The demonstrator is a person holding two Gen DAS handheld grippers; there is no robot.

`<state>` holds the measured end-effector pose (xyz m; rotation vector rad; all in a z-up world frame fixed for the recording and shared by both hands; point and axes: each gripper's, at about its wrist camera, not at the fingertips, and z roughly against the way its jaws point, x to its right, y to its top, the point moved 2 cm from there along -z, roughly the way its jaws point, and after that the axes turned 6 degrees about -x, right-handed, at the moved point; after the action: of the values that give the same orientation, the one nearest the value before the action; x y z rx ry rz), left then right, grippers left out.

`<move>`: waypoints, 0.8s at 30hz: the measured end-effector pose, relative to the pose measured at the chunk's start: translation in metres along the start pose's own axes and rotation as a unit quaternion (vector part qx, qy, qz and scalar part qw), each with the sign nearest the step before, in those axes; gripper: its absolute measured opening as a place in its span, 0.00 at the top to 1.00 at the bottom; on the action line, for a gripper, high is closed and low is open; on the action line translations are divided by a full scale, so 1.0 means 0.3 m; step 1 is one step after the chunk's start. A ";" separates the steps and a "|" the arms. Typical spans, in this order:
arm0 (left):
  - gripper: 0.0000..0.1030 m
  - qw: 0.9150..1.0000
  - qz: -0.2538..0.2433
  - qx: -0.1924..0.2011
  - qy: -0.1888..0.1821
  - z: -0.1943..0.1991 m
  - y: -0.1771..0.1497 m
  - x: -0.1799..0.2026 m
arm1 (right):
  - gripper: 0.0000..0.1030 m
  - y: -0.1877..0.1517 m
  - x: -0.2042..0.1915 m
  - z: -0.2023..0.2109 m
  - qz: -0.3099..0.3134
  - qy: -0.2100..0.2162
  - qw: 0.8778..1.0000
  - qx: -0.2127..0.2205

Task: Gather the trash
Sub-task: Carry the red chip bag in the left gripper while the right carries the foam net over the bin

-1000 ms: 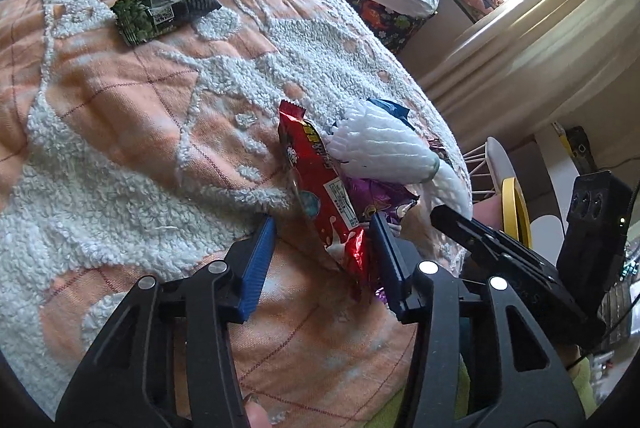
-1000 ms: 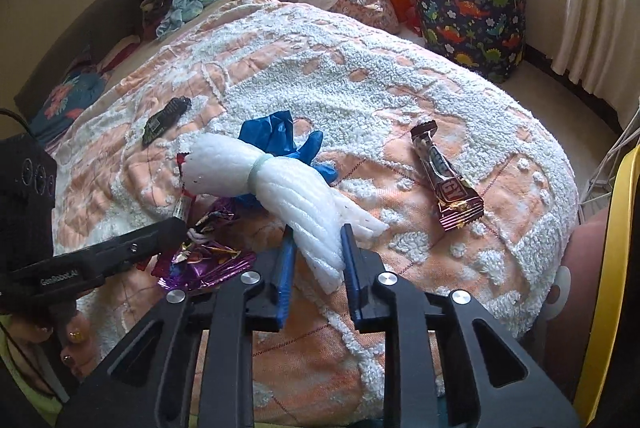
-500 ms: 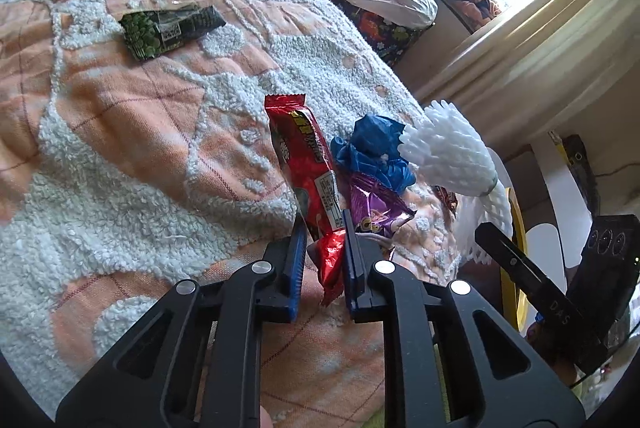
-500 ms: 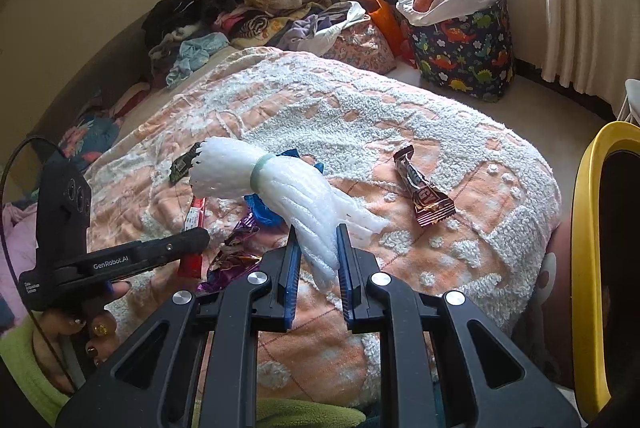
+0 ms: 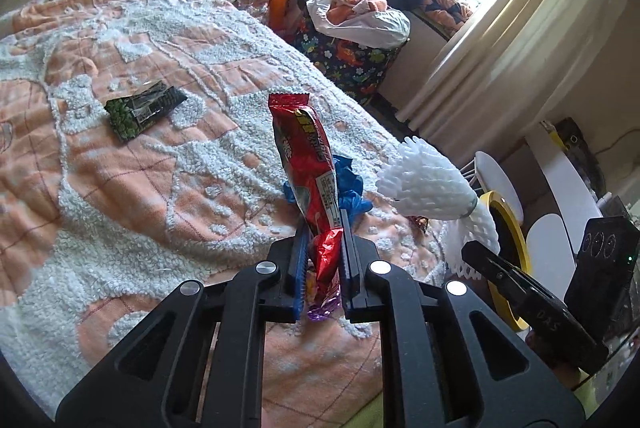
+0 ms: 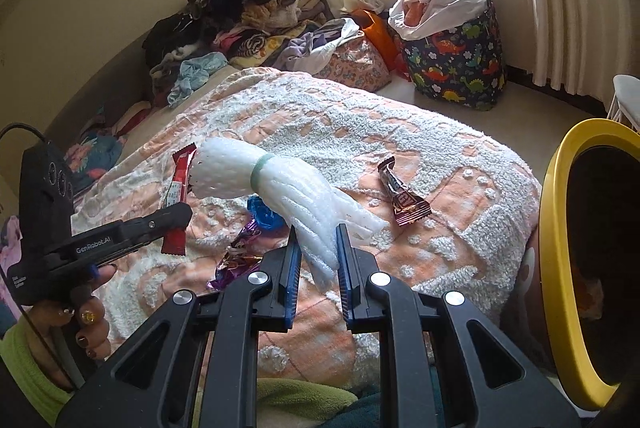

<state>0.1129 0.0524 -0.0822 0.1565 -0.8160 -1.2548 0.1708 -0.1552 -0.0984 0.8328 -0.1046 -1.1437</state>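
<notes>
My left gripper (image 5: 324,228) is shut on a red snack wrapper (image 5: 306,156) and holds it upright above the bed; it also shows in the right wrist view (image 6: 178,196). My right gripper (image 6: 318,242) is shut on a white foam net sleeve (image 6: 280,188), lifted off the bed; the sleeve shows in the left wrist view (image 5: 432,192). On the orange and white blanket (image 6: 440,156) lie a brown bar wrapper (image 6: 404,196), a blue crumpled wrapper (image 6: 264,212), a purple wrapper (image 6: 236,260) and a green packet (image 5: 144,108).
A yellow-rimmed bin (image 6: 560,228) stands at the bed's right edge. A dinosaur-print bag (image 6: 456,56) of clothes sits by the curtained window. Piles of clothes (image 6: 248,24) lie along the far wall. White chairs (image 5: 560,188) stand to the right.
My left gripper closed on the red wrapper and lifted it off the bed. My right gripper raised the foam sleeve and drew back towards the bin.
</notes>
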 end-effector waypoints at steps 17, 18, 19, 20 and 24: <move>0.93 0.998 -0.052 0.019 -0.016 0.020 0.016 0.172 | 0.84 0.024 0.079 0.146 -0.019 -0.013 0.999 0.048; 0.93 0.998 -0.055 0.019 -0.016 0.021 0.015 0.181 | 0.84 0.026 0.085 0.155 -0.020 -0.015 0.998 0.051; 0.93 0.998 -0.058 0.020 -0.017 0.022 0.016 0.191 | 0.84 0.026 0.087 0.162 -0.020 -0.017 0.998 0.054; 0.93 0.998 -0.061 0.020 -0.018 0.022 0.016 0.197 | 0.84 0.028 0.091 0.171 -0.020 -0.018 0.998 0.056; 0.93 0.997 -0.071 0.020 -0.022 0.018 0.015 0.228 | 0.84 0.035 0.107 0.204 -0.023 -0.025 0.997 0.066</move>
<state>0.1181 -0.0048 -0.0445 0.2227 -0.8814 -1.3805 0.1640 -0.2127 -0.0593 0.9273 -0.2050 -1.2118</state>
